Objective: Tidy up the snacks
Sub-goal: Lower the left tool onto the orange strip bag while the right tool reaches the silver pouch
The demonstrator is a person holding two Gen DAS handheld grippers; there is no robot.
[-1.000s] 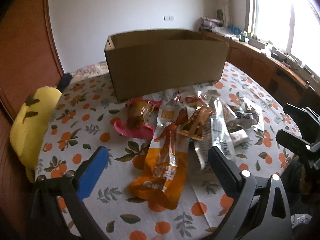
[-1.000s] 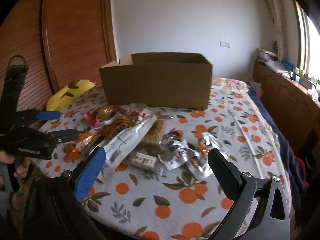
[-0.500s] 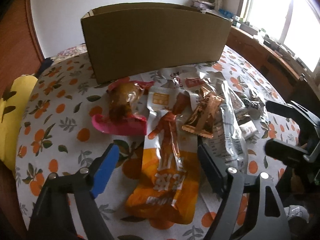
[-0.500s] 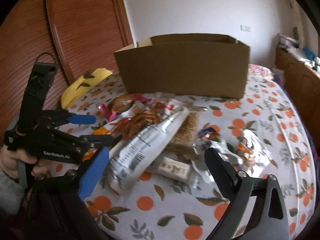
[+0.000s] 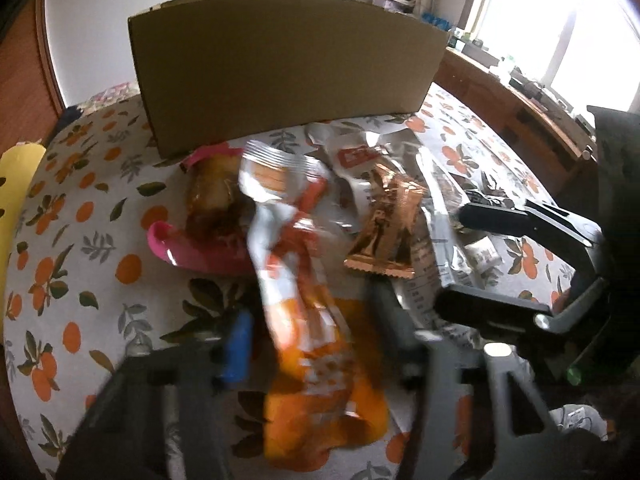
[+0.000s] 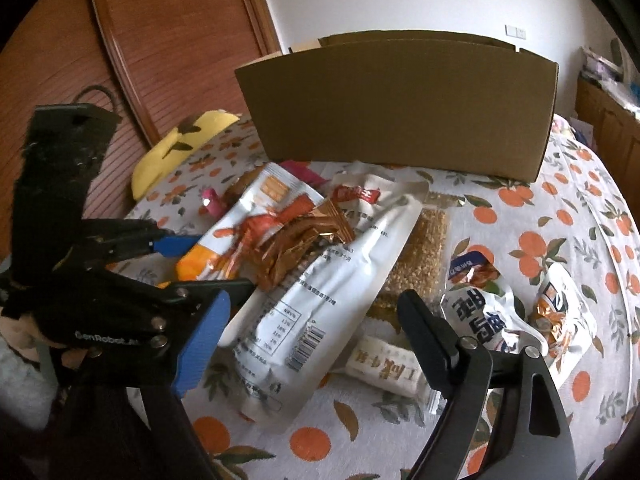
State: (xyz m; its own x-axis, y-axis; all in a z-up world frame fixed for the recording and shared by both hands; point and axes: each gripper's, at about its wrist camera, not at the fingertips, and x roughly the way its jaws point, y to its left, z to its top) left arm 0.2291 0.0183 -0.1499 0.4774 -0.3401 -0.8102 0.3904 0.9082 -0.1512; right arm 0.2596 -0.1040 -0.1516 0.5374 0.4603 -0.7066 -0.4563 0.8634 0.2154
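Only the right wrist view shows the grain bar (image 6: 424, 256) and blue-lettered packets (image 6: 484, 312) at centre right. In the blurred left view, the left gripper (image 5: 312, 344) straddles the orange pouch (image 5: 316, 336), jaws narrow; contact is unclear. The right gripper (image 6: 308, 340) gapes wide above the long white packet (image 6: 316, 304). The cardboard box (image 6: 400, 112) stands behind the pile.

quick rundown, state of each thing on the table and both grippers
cardboard box: upright, top open, contents hidden
orange pouch: lying flat, between the left gripper's fingers
left gripper: blurred, jaws apart around the pouch
right gripper: open, over the long white pouch
long white pouch: flat, sealed
copper wrapper: crumpled, on top of the pile
cereal bar: flat, partly covered
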